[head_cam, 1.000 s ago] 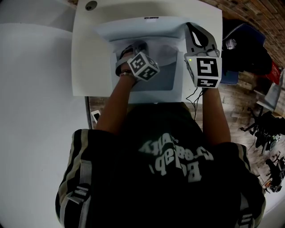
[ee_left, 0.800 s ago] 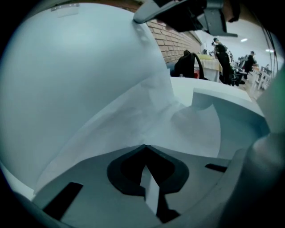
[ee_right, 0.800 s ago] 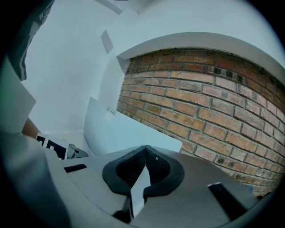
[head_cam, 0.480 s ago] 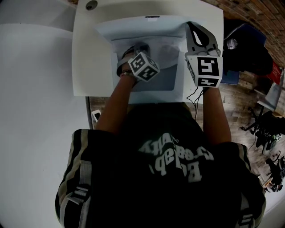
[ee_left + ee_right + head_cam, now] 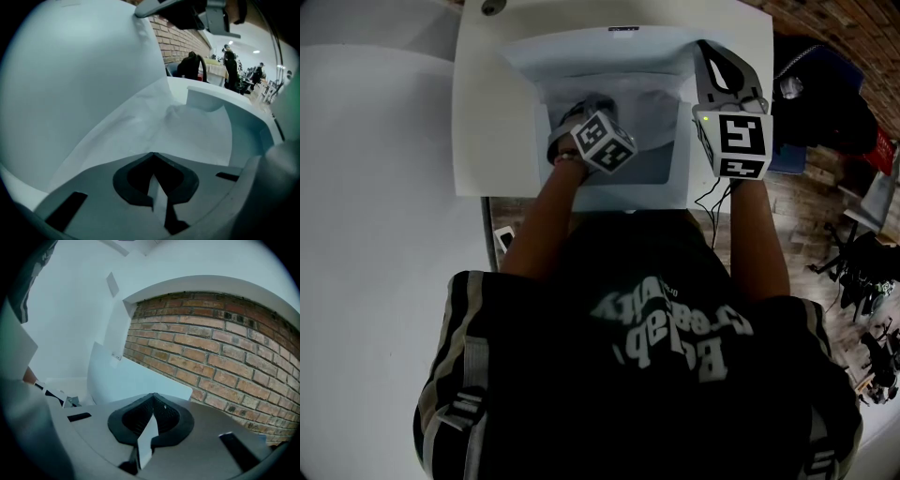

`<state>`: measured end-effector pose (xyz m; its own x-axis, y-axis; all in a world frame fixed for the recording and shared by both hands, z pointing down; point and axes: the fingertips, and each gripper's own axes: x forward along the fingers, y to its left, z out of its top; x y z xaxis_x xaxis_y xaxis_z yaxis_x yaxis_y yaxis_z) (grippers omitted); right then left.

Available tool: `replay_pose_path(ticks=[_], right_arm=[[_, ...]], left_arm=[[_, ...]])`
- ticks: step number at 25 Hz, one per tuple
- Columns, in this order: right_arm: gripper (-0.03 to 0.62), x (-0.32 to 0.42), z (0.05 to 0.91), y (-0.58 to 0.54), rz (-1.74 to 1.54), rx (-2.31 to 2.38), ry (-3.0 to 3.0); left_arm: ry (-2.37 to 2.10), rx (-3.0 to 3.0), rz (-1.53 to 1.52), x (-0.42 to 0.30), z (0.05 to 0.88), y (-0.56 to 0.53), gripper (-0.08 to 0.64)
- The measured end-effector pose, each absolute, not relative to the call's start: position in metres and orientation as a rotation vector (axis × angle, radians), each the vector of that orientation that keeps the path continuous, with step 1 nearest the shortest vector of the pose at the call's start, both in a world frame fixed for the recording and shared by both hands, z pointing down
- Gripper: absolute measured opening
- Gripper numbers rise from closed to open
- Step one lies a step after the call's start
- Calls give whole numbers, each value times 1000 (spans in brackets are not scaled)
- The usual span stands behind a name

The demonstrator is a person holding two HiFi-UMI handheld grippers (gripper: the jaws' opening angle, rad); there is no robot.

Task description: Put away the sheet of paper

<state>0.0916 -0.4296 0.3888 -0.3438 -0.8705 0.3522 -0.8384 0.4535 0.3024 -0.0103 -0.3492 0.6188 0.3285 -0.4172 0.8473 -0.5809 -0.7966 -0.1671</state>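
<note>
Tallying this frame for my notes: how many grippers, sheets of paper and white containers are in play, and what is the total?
Grippers: 2 (left gripper, right gripper)
Sheets of paper: 1 (sheet of paper, inside the container)
White containers: 1 (white container, open at the top)
Total: 4

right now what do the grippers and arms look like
Left gripper and right gripper: grey plastic bodies, dark ribbed pads, each topped by a white cube with black square markers. A thin dark cable trails from the right one. Black short-sleeved shirt.
</note>
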Motion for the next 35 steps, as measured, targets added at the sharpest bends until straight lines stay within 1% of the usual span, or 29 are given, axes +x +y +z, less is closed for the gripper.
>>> replay_pose_path(ticks=[21, 24, 29, 35], right_arm=[[-6, 92, 386, -417, -103, 1406, -2272], [-6, 91, 386, -415, -105, 1401, -2276], [-6, 92, 385, -410, -104, 1395, -2286], [-8, 92, 385, -405, -111, 1380, -2288]], left_arm=[[-615, 2189, 1533, -8, 622, -293, 2], [-632, 2208, 1535, -7, 617, -293, 2], [-803, 2288, 1484, -3, 599, -319, 2], [-802, 2279, 1533, 2, 617, -328, 2]])
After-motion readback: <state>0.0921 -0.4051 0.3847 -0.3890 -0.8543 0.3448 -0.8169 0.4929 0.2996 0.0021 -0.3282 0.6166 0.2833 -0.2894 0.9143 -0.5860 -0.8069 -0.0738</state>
